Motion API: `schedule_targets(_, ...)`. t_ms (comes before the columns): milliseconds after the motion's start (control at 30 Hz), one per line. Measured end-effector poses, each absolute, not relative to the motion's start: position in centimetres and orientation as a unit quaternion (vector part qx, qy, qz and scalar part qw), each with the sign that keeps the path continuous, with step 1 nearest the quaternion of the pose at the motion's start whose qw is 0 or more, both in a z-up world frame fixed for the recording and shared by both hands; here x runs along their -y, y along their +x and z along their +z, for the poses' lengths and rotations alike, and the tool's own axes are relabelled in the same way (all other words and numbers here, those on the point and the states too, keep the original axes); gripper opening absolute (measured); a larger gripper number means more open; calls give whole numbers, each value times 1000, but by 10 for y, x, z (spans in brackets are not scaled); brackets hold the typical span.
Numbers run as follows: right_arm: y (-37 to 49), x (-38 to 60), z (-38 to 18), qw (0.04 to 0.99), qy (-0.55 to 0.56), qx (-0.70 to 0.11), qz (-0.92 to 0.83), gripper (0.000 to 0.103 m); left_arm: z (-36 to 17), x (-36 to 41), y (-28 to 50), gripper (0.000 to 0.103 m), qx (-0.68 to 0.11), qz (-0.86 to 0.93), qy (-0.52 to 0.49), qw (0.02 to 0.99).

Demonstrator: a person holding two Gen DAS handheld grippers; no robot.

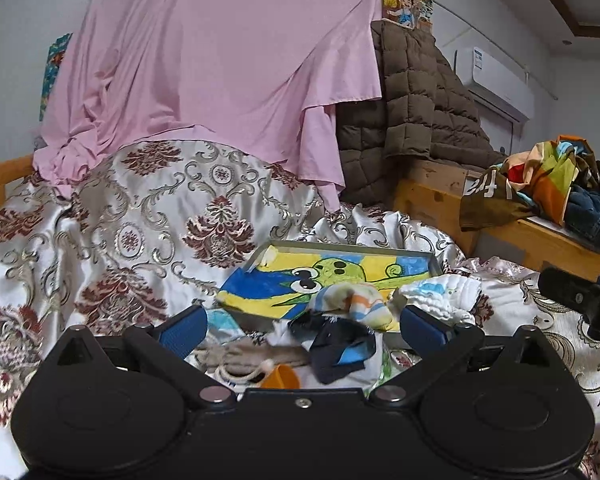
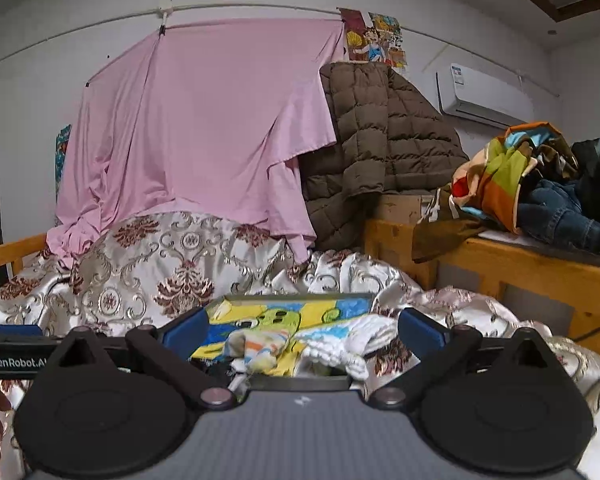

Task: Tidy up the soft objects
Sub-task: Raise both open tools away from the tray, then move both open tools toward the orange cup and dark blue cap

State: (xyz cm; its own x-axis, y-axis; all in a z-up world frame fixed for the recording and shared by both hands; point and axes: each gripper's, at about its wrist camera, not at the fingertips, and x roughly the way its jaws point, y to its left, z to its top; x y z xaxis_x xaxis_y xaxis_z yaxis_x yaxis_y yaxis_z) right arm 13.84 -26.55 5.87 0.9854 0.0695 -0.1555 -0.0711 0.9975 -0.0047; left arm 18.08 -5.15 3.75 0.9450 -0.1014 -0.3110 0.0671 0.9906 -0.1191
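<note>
L tongs (image 1: 302, 326) wide open, empty. Striped sock (image 1: 354, 304) dead ahead on tray (image 1: 340, 249) front edge, on bed, long axis crosswise. R tongs (image 2: 302, 330) open, empty, farther back. L nearer.

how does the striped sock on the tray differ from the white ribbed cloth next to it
The striped sock with orange and blue bands lies on the cartoon-printed tray, near its front edge; the white ribbed cloth with pale blue print lies to its right, hanging over the tray's right edge onto the patterned satin bedspread. Both are small, crumpled, and ungripped.
</note>
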Motion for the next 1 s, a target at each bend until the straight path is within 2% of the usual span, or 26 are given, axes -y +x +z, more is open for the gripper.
schedule_targets(467, 103, 241, 31, 991, -22, -125, 43, 103, 16, 22, 142, 102, -163, -44, -27, 985)
schedule_targets(1000, 105, 205, -5, 972, -94, -197, 84, 103, -17, 14, 148, 102, -234, -76, 50, 968)
